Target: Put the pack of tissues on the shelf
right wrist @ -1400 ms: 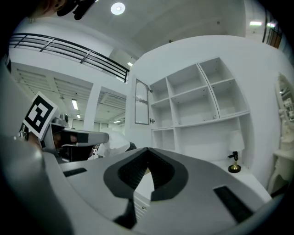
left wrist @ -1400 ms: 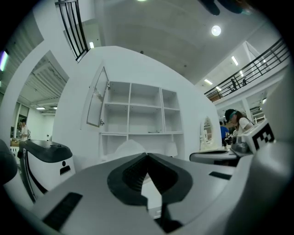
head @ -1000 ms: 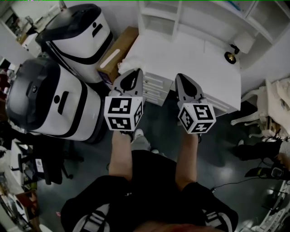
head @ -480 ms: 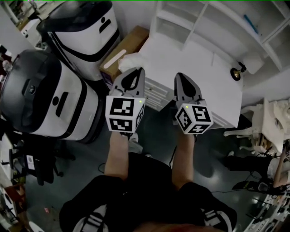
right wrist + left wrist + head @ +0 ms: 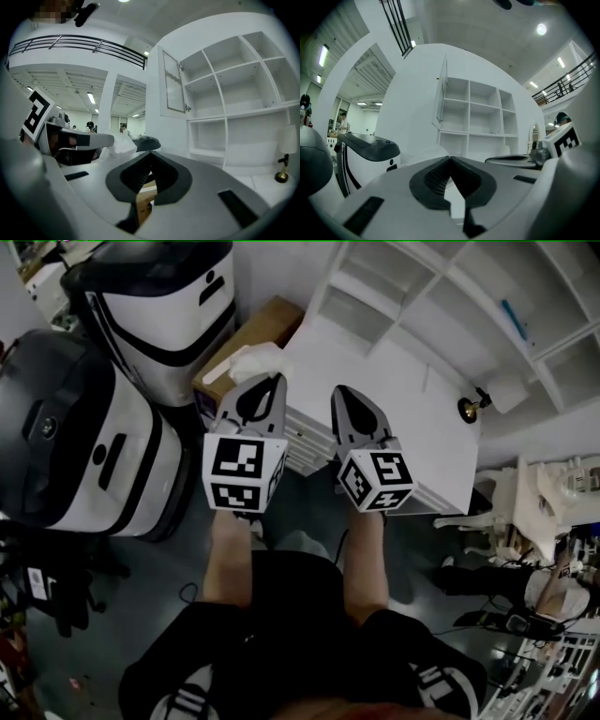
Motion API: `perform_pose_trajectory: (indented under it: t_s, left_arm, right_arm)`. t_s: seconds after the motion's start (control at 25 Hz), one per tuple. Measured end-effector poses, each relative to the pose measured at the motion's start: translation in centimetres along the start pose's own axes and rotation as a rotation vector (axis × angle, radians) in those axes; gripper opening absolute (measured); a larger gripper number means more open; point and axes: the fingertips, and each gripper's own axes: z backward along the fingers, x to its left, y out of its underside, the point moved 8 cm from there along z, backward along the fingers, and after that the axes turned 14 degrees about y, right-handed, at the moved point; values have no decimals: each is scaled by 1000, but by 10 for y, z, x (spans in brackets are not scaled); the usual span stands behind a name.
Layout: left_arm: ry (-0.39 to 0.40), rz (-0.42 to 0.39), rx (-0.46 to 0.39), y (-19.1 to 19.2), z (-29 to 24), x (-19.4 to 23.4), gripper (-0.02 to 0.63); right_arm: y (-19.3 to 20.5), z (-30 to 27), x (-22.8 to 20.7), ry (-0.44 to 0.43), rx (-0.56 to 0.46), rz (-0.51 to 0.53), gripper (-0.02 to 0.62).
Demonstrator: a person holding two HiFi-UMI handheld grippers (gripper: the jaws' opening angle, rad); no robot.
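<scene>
A white crumpled pack of tissues [image 5: 246, 360] lies on a brown cardboard box [image 5: 277, 320] beside the white desk [image 5: 403, 399]. My left gripper [image 5: 273, 381] is shut and empty, its tip just right of the pack and apart from it. Beside it my right gripper [image 5: 338, 391] is shut and empty over the desk's drawer front. The white shelf unit [image 5: 422, 296] stands behind the desk. In the left gripper view the shelf unit [image 5: 473, 112] stands ahead of the closed left gripper [image 5: 450, 159]. The right gripper view shows the pack [image 5: 119, 143] past my right gripper [image 5: 151, 153].
Two large white and black machines [image 5: 159, 306] [image 5: 75, 446] stand left of the box. A small brass lamp [image 5: 466, 409] sits at the desk's right end. A white chair [image 5: 539, 512] and floor clutter lie at the right.
Both grippers have drifted slightly left and toward the desk. The tissue pack on the box has come into view by the left gripper's tip. Both jaws stay closed.
</scene>
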Motion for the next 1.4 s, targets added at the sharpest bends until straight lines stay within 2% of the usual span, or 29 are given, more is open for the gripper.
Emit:
perform_pose_trajectory:
  t_s: [0.28,0.56,0.68,0.84,1.0,1.16,1.4]
  left_arm:
    - [-42,2,-13,-2,15,30,11]
    - [3,-19,3,-2,-8,20,11]
    - [28,-27,11,-2,-18,21,11]
    - [23,-22,24,1,-38,28,11]
    - [35,-10,47,3,-74,32,11]
    - [76,-17,64,2,-125,36,11]
    - [128,26,29,7,-208,41,11]
  right_arm:
    - [-1,-15,27,-64,3,29,18]
    - [3,-26,-5,-9,0,-7,18]
    - [4,-39,-7,-21,-15,-32,18]
    - [10,-62,-11,-60,-7,-55,18]
    - [17,-87,-41,-45,17,-86,18]
    - [24,-115,-84,16,33,-117,18]
    - [36,-149,-165,77,65,-184,18]
